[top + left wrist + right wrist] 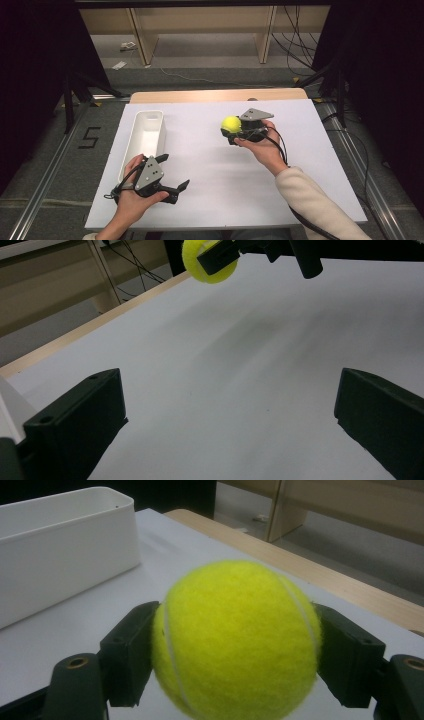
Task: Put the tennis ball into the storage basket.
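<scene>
From the high view I see the desk (225, 165) covered by a white sheet, with a strip of bare wood along its far edge. A long white bin (145, 137) lies directly on it, left of centre.

A black "5" (88, 137) is marked on the floor.

A yellow-green ball (235, 640) with a pale seam, a white box (145, 135), black jaws, and a white table (225, 165) with a tan edge at twelve o'clock.
</scene>
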Tool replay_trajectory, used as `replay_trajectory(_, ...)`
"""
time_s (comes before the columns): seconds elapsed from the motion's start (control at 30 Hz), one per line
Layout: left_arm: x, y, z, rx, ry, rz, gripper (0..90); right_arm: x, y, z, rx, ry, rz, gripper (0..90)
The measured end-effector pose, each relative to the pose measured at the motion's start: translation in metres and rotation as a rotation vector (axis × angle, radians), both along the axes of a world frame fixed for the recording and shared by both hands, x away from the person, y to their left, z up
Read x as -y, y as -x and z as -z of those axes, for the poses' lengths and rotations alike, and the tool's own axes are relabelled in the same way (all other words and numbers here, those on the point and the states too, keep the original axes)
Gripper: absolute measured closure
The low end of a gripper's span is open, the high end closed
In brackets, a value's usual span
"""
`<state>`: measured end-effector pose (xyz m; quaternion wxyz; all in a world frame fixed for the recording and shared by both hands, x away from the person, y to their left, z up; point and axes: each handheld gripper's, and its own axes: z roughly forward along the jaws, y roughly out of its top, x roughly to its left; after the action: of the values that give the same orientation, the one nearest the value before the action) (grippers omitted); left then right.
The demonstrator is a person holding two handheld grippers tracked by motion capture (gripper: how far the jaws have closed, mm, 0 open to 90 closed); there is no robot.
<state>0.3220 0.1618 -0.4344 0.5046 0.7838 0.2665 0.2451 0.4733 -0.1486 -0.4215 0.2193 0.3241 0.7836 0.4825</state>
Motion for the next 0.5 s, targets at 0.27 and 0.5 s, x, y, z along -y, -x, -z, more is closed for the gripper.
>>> replay_trajectory(0.27,-0.0004,0.0002,-0.0003,0.001,0.002,-0.003,0.0,-0.0017,0.0018,-0.0019,0.005,-0.004,-0.009,26.1)
replay_trajectory(0.5,-0.0006,0.0001,-0.0003,0.001,0.003,-0.003,0.0,-0.0033,0.0029,-0.0023,0.004,-0.004,-0.018,26.0)
